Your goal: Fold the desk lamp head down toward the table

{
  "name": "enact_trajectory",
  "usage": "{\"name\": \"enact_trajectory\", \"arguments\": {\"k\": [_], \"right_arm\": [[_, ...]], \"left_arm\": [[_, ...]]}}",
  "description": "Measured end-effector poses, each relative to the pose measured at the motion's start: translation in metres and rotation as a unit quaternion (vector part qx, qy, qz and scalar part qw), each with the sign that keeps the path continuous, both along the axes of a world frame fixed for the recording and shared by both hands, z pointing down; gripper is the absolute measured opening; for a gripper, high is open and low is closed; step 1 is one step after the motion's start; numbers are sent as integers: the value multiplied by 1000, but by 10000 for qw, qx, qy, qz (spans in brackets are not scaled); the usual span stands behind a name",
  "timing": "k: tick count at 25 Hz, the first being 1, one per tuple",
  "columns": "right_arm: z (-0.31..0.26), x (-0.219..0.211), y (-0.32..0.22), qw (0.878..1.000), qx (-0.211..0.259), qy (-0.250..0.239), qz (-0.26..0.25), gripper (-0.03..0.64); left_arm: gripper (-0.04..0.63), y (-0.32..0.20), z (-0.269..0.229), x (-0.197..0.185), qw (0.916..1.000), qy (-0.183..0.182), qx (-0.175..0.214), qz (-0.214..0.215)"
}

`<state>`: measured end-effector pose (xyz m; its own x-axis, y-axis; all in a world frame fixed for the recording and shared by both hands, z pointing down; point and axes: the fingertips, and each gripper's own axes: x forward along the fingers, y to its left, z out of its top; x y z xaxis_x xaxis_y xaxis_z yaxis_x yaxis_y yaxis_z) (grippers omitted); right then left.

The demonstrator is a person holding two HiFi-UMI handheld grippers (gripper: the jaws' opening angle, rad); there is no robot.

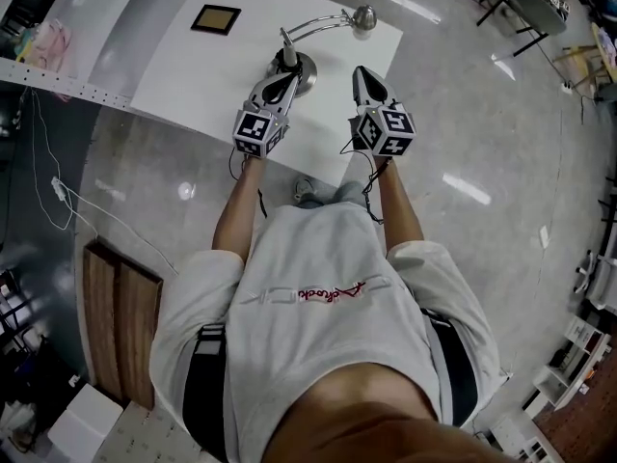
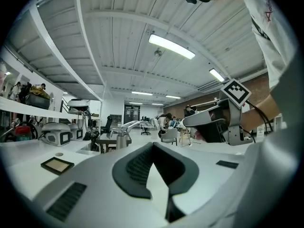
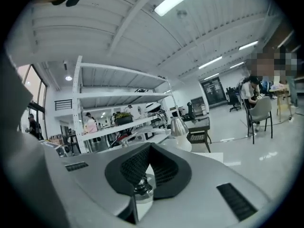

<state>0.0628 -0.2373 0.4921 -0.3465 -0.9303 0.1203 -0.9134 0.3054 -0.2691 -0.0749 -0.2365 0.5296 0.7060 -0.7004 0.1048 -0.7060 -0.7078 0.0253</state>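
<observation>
Finding: left gripper closed, empty, by silver metal desk lamp base; right gripper likewise, right of lamp; advised: reopen, grip head, lower gently.

White T-shirt, black straps, grey left claw

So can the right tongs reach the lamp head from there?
Probably yes: the lamp head sits just ahead of the shut right tongs, with only bare table between.

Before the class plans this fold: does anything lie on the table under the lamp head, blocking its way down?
Nothing visible does. The lamp head hangs over bare table near the far edge; the dark square pad lies apart, leftward.
</observation>
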Motion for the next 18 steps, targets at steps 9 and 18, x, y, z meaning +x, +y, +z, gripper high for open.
{"name": "enact_trajectory", "arguments": {"k": [9, 18], "right_arm": [[-3, 12, 43, 9997, 5, 233, -123, 12], [-9, 19, 112, 9991, 115, 378, -183, 12]], "left_arm": [[27, 32, -18, 28, 9999, 45, 107, 76], [26, 101, -22, 50, 9999, 9, 68, 118]]}}
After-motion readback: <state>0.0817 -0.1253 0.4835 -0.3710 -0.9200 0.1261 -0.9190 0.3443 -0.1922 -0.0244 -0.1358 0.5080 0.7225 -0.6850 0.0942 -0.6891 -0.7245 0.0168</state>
